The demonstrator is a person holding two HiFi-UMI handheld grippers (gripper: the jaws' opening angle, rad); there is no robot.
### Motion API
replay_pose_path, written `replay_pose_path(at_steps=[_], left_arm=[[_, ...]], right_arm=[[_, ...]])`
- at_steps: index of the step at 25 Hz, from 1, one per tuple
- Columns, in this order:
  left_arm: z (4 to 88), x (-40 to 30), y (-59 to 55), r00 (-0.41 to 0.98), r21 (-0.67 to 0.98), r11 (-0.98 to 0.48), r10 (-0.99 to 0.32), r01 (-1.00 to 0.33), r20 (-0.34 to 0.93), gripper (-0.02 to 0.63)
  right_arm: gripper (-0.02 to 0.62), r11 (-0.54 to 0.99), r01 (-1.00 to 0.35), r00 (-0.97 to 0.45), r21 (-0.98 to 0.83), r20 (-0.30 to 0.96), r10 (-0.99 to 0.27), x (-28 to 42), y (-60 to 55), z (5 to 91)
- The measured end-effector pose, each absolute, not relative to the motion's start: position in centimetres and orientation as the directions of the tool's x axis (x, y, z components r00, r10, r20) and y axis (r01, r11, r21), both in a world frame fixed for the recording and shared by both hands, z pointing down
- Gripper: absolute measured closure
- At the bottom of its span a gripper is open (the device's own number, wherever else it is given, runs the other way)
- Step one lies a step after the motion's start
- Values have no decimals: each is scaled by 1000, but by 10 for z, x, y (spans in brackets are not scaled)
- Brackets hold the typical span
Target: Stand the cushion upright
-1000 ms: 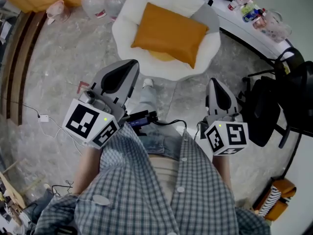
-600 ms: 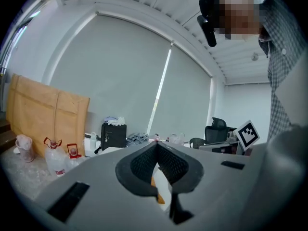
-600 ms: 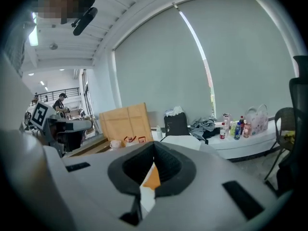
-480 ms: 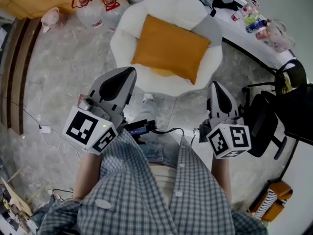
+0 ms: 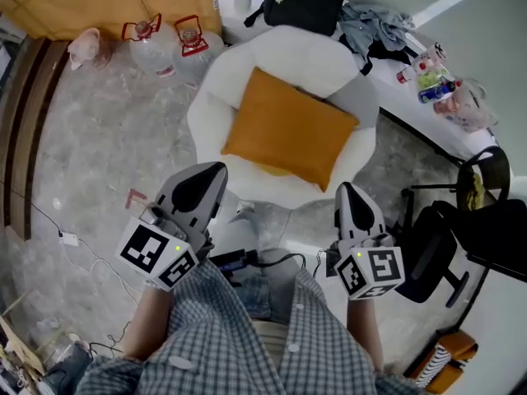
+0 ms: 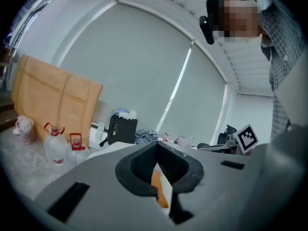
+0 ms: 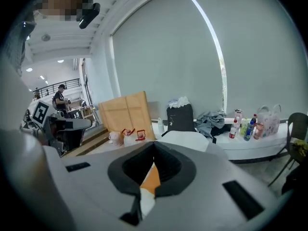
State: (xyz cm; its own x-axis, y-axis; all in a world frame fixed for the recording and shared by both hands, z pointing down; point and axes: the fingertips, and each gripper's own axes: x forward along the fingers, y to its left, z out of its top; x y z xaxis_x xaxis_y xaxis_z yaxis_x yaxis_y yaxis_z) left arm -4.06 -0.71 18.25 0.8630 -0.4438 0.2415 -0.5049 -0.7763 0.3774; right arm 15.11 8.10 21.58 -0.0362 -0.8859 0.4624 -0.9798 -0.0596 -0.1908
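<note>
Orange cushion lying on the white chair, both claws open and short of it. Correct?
No: left claw and right claw are both shut; the two gripper views show the jaws together, nothing between. Rest holds: orange cushion lies on the white chair, claws short of it.

Grey marble-patterned floor (image 5: 90,146). White round armchair (image 5: 329,64) at centre. Tan board (image 6: 53,100) leans on the pale grey wall (image 6: 134,66), two water jugs (image 5: 148,46) before it. Curved white desk (image 5: 428,122) at right, with a black office chair (image 5: 436,249) near it.
</note>
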Motion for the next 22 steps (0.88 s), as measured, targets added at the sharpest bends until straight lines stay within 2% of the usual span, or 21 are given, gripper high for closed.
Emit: replay_pose_path(at_steps=[8, 17, 22], left_arm=[[244, -39, -29, 837, 444, -712, -429, -544, 338, 598], [297, -35, -32, 788, 467, -635, -478, -615, 388, 598], [341, -39, -27, 718, 358, -636, -498, -684, 486, 598]], right_arm=[[592, -33, -977, -91, -209, 556, -826, 147, 59, 266], [594, 123, -969, -230, -213, 609, -759, 150, 24, 325], [592, 195, -948, -312, -250, 628, -713, 150, 13, 364]])
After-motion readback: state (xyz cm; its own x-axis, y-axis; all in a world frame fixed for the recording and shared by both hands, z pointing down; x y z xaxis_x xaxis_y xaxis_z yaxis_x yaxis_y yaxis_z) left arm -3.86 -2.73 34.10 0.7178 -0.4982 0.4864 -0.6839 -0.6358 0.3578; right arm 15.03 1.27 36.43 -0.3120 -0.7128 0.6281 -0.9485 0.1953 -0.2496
